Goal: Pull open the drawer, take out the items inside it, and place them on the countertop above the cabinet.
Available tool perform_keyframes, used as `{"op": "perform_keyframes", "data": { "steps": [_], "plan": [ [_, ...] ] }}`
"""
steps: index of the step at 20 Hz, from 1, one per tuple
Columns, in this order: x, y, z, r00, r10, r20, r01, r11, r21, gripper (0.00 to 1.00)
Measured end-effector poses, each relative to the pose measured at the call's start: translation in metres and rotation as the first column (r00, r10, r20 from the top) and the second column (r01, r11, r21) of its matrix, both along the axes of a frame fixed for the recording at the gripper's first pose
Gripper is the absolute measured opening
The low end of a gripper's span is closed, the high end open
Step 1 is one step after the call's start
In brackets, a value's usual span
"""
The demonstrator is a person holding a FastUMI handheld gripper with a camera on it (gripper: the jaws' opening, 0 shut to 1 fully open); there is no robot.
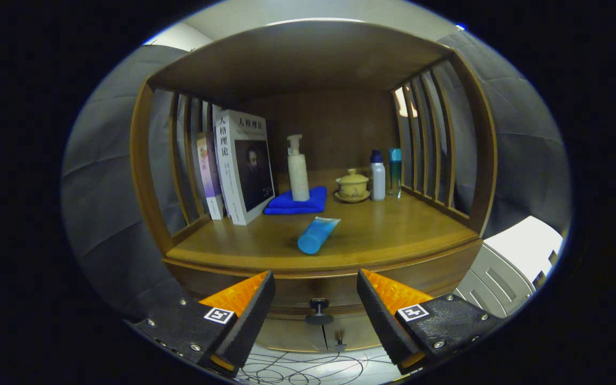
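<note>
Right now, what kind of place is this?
Probably a mock home corner: a wooden cabinet holding books, a pump bottle and a lidded teacup. The open gripper faces its drawer knob.

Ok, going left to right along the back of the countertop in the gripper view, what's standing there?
Upright books → white pump bottle on a folded blue cloth → yellow lidded ceramic cup → white bottle with blue cap → slim teal bottle. Gripper open, empty.
</note>
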State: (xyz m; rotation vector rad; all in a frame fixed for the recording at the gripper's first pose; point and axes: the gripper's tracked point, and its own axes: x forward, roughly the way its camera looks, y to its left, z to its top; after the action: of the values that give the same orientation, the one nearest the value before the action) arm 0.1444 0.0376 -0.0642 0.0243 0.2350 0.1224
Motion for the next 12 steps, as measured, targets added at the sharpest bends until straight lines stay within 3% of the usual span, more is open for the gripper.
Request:
{"op": "perform_keyframes", "data": {
  "steps": [12],
  "plan": [
    [-0.088, -0.021, 0.104, 0.991, -0.008, 0.132, 0.009, 1.000, -0.011, 0.95]
  ]
}}
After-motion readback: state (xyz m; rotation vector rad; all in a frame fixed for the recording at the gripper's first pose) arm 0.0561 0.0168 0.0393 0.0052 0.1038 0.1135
